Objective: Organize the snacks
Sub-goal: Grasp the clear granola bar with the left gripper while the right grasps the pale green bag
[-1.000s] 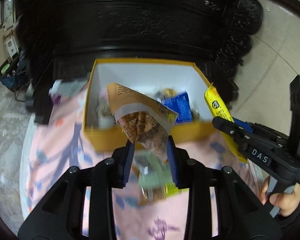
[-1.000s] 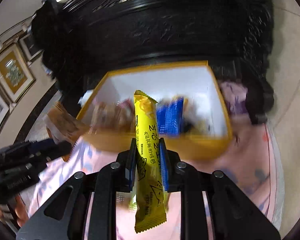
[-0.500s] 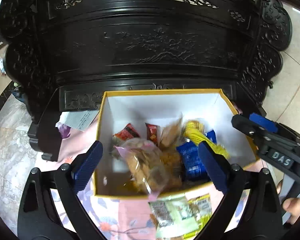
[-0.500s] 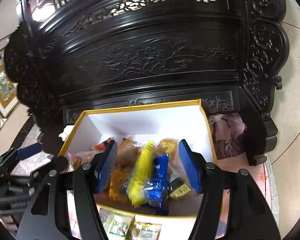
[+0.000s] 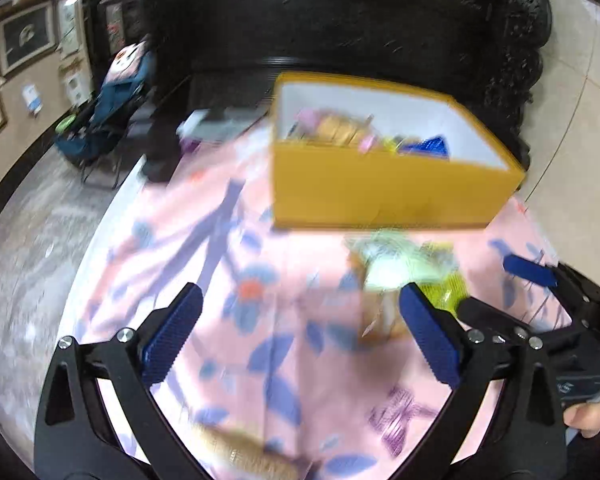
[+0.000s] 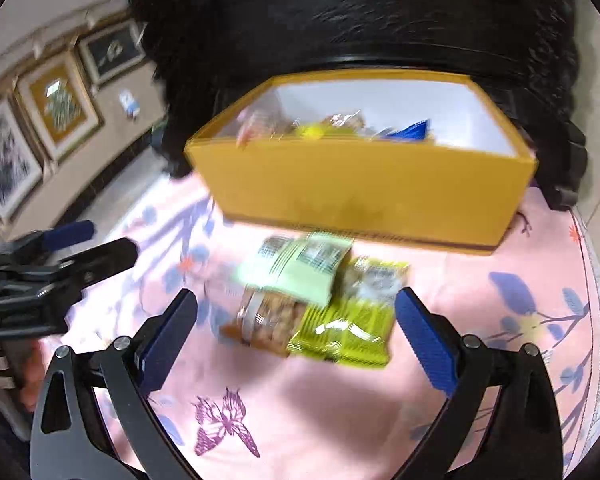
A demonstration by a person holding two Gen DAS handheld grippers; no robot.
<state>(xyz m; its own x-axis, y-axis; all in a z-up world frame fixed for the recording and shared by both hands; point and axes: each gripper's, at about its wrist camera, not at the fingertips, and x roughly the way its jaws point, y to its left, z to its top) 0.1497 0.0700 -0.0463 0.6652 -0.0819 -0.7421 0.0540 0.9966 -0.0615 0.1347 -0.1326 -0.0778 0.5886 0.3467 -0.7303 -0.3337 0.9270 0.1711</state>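
A yellow box (image 6: 360, 184) with a white inside holds several snack packets and stands at the back of the pink floral cloth (image 6: 340, 408); it also shows in the left wrist view (image 5: 380, 192). Three packets lie in front of it: a pale green one (image 6: 296, 268), a yellow-green one (image 6: 348, 328) and an orange-brown one (image 6: 268, 320). My right gripper (image 6: 296, 332) is open and empty, just above them. My left gripper (image 5: 300, 328) is open and empty over bare cloth, left of the blurred packets (image 5: 404, 268). Another orange packet (image 5: 240, 452) lies at the near edge.
A dark carved wooden cabinet (image 6: 360, 20) rises right behind the box. The cloth's left edge drops to a marble floor (image 5: 24, 264). A blue folding chair (image 5: 100, 128) stands far left. Framed pictures (image 6: 56, 108) hang on the wall.
Both grippers opened and dropped their snacks, the brown packet and the yellow stick, into the box. Both then pulled back and down toward the cloth; the view is blurred by motion.
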